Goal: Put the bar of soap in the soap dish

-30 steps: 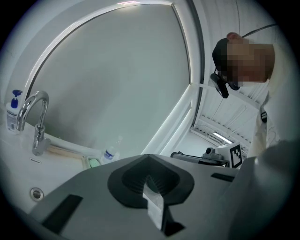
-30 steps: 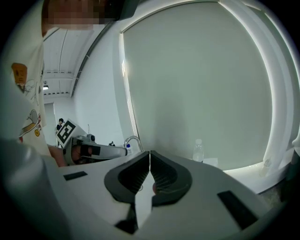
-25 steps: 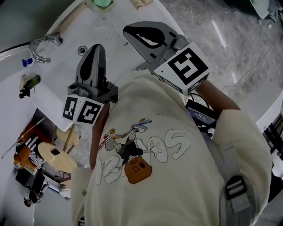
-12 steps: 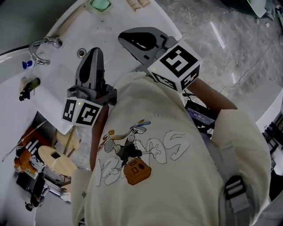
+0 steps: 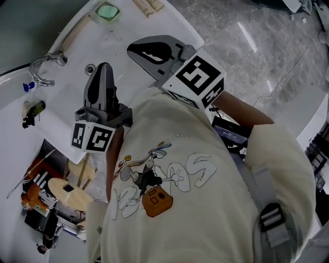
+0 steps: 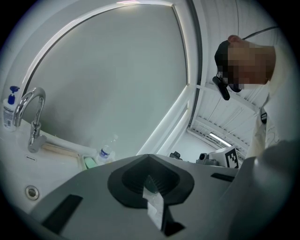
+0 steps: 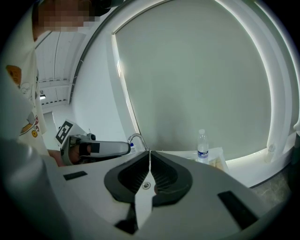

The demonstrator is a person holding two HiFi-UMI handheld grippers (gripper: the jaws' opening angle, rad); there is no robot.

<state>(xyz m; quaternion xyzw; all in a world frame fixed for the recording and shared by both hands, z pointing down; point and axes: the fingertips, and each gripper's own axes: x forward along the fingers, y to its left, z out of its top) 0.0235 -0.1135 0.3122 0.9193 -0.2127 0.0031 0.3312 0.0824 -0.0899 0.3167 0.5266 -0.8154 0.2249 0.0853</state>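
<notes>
A green bar of soap (image 5: 107,10) lies in a pale soap dish (image 5: 97,6) at the far end of the white counter, next to a water bottle (image 6: 105,151). The left gripper view shows the same soap (image 6: 90,162) low and left of the jaws. My left gripper (image 5: 103,68) hovers over the basin, shut and empty. To its right, my right gripper (image 5: 131,48) is also shut with nothing in it. In their own views the left gripper (image 6: 149,158) and right gripper (image 7: 149,153) have their jaws meeting at the tips. Both are well short of the soap.
A chrome faucet (image 5: 41,66) and a drain (image 5: 91,67) lie left of the left gripper. A blue-topped pump bottle (image 6: 9,107) stands behind the faucet. Wooden pieces (image 5: 149,5) lie beyond the soap dish. The counter edge drops to a marble floor (image 5: 257,46) on the right.
Both grippers sit slightly further left in the head view and the right one has rolled a little. Their jaws stay shut and nothing was picked up.
</notes>
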